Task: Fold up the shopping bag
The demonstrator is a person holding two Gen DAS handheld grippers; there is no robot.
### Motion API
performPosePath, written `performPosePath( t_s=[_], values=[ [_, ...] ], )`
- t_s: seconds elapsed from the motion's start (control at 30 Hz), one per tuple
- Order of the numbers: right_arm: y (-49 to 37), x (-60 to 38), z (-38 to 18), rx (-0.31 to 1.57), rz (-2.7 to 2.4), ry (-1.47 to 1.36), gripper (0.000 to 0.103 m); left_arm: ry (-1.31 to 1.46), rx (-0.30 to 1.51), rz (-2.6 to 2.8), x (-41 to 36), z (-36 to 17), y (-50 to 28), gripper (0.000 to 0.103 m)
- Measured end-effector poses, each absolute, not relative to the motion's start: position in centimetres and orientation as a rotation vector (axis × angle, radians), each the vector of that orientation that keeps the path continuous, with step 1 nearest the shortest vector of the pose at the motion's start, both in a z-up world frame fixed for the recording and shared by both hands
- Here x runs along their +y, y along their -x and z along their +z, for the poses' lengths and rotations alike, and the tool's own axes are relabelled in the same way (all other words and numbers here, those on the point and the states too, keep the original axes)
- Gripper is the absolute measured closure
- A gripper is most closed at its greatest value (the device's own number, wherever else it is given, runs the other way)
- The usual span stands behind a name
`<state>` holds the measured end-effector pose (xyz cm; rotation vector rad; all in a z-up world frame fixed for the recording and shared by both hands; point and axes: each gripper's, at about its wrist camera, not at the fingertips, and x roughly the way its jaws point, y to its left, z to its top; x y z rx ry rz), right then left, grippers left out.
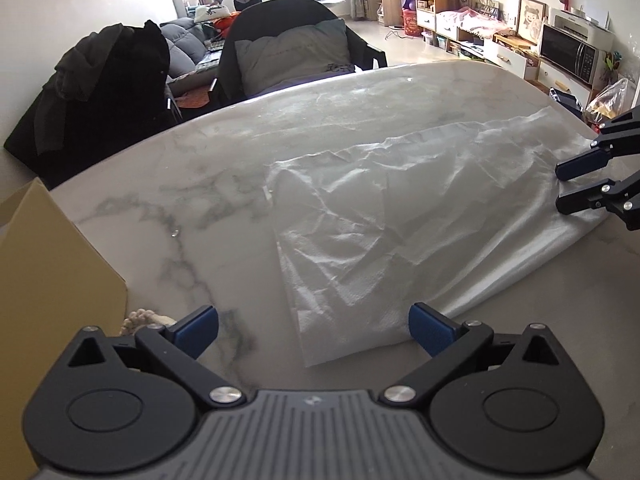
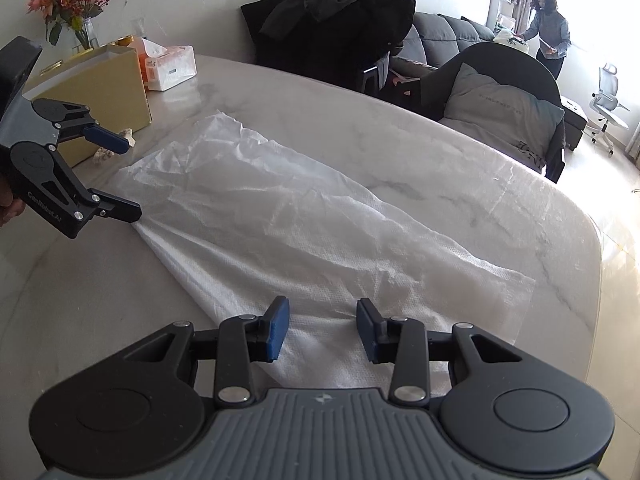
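Observation:
A white crinkled shopping bag [image 1: 404,216] lies flat on the marble table [image 1: 200,168], folded lengthwise into a long strip; it also shows in the right wrist view [image 2: 280,216]. My left gripper [image 1: 314,330] is wide open and empty, just above the bag's near-left corner; it also shows in the right wrist view [image 2: 124,178]. My right gripper [image 2: 322,328] is open and empty over the bag's other end; it shows at the right edge of the left wrist view [image 1: 560,186].
A yellow cardboard box [image 2: 100,92] stands at the table's left, with a tissue pack [image 2: 170,66] and a flower vase [image 2: 86,34] behind it. Small shells [image 2: 104,156] lie beside the box. Chairs with dark clothes [image 2: 340,20] and a cushion [image 2: 504,116] stand beyond the far edge.

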<state>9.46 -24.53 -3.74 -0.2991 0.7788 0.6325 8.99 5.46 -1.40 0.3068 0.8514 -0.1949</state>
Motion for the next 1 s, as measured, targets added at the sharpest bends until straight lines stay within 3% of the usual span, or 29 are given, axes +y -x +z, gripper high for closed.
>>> performPosePath(
  t_s=[0.67,0.87,1.0],
  values=[
    [-9.4,-24.6,-3.7,0.778,0.639,0.3,0.062,-0.531,0.895,0.006,4.4,-0.3,-9.2,0.002],
    [-9.3,-24.6,-3.8,0.774,0.64,0.298,0.062,-0.445,0.778,-0.183,1.8,2.6,-9.7,0.002],
    [-9.3,-24.6,-3.8,0.774,0.642,0.303,0.062,-0.318,0.819,-0.387,-0.1,1.9,-11.4,0.002]
  ],
)
